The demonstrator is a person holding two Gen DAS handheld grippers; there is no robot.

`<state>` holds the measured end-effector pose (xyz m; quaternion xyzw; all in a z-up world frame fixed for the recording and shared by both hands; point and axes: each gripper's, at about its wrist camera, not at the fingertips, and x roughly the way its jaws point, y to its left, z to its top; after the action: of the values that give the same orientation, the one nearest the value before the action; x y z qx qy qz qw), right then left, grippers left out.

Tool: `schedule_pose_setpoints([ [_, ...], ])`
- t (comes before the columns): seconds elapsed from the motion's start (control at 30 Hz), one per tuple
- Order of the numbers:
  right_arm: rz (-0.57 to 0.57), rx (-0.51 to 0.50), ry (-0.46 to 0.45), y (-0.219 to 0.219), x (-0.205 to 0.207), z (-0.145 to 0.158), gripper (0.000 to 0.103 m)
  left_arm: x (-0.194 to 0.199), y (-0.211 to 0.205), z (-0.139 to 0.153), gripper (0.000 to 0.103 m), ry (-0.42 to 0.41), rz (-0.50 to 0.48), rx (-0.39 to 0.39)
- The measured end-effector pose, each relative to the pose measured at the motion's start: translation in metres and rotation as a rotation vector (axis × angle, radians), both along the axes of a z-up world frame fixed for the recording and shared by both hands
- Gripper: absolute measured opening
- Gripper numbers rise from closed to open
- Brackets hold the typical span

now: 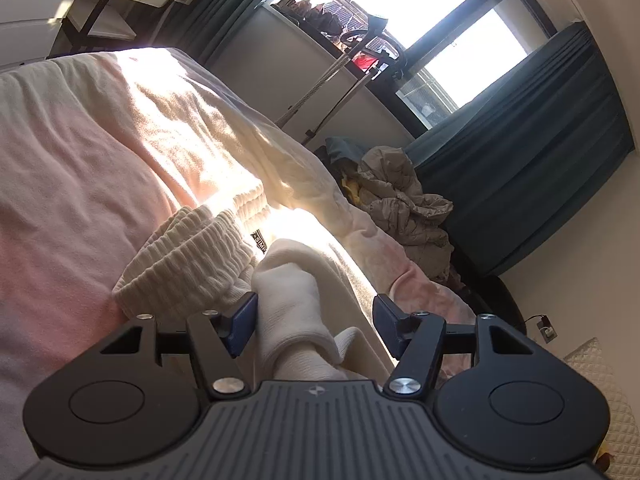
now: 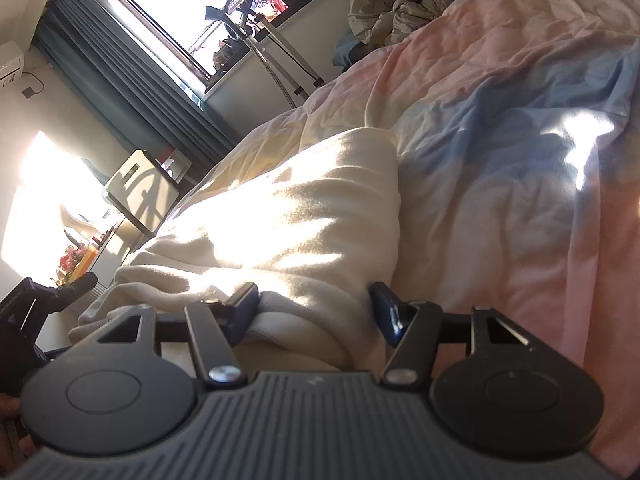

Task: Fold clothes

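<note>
A cream knit garment point(image 1: 184, 256) lies on the pink bed cover point(image 1: 60, 180), its ribbed band bunched up and a small black label showing. In the left wrist view my left gripper point(image 1: 316, 316) stands open around a thick fold of it. The left pad touches the cloth and the right pad is clear of it. The right wrist view shows the same garment point(image 2: 280, 208) folded into a sunlit bundle on the pink and blue cover point(image 2: 520, 160). My right gripper point(image 2: 314, 308) straddles the bundle's near edge, fingers wide, with cloth filling most of the gap.
A heap of crumpled beige clothes point(image 1: 404, 200) sits past the bed's far edge, also the heap point(image 2: 396, 4) at the top right. Teal curtains point(image 1: 540, 160) and a steamer stand point(image 1: 348, 80) line the window wall. A quilted pillow point(image 1: 600, 380) lies at the right.
</note>
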<state>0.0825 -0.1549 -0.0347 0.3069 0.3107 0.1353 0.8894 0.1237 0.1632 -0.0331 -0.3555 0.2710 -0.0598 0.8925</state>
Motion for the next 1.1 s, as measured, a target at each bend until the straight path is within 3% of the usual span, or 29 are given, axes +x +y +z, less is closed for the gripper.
schedule_pose_setpoints([
  [0.1, -0.001, 0.000, 0.003, -0.001, 0.007, -0.003, 0.062, 0.008, -0.004, -0.007, 0.052, 0.025, -0.017, 0.006],
  [0.2, 0.003, 0.006, -0.003, -0.001, 0.009, -0.004, 0.065, 0.010, -0.014, -0.006, 0.026, 0.011, 0.001, 0.093],
  [0.37, 0.019, 0.016, -0.034, 0.001, 0.010, 0.000, 0.067, -0.016, -0.010, 0.021, 0.022, -0.156, 0.031, 0.041],
  [0.43, 0.037, 0.039, -0.066, 0.003, 0.009, 0.004, 0.068, -0.027, -0.006, 0.035, 0.022, -0.236, 0.049, 0.061],
  [0.5, 0.055, 0.049, -0.096, 0.006, 0.008, 0.009, 0.068, -0.021, -0.001, 0.032, 0.022, -0.207, 0.081, 0.103],
  [0.6, 0.073, 0.003, -0.077, 0.014, 0.012, 0.008, 0.068, -0.002, 0.015, -0.003, 0.024, -0.038, 0.155, 0.051],
  [0.7, 0.079, 0.004, -0.056, 0.014, 0.017, 0.003, 0.068, 0.003, 0.025, -0.023, 0.032, 0.028, 0.194, 0.010],
  [0.8, 0.074, 0.036, -0.045, 0.008, 0.020, 0.002, 0.069, -0.005, 0.020, -0.013, 0.043, 0.026, 0.187, 0.044],
  [0.87, 0.059, 0.089, -0.030, 0.000, 0.021, 0.000, 0.068, -0.012, 0.018, -0.008, 0.076, 0.044, 0.197, 0.041],
  [0.9, 0.052, 0.110, -0.023, -0.003, 0.022, -0.001, 0.068, -0.015, 0.019, -0.009, 0.083, 0.050, 0.196, 0.015],
  [1.03, 0.029, 0.162, -0.005, -0.015, 0.031, -0.004, 0.068, -0.020, 0.023, -0.028, 0.088, 0.127, 0.211, -0.104],
  [1.1, 0.019, 0.196, 0.010, -0.021, 0.040, -0.007, 0.069, -0.020, 0.029, -0.047, 0.092, 0.169, 0.243, -0.204],
])
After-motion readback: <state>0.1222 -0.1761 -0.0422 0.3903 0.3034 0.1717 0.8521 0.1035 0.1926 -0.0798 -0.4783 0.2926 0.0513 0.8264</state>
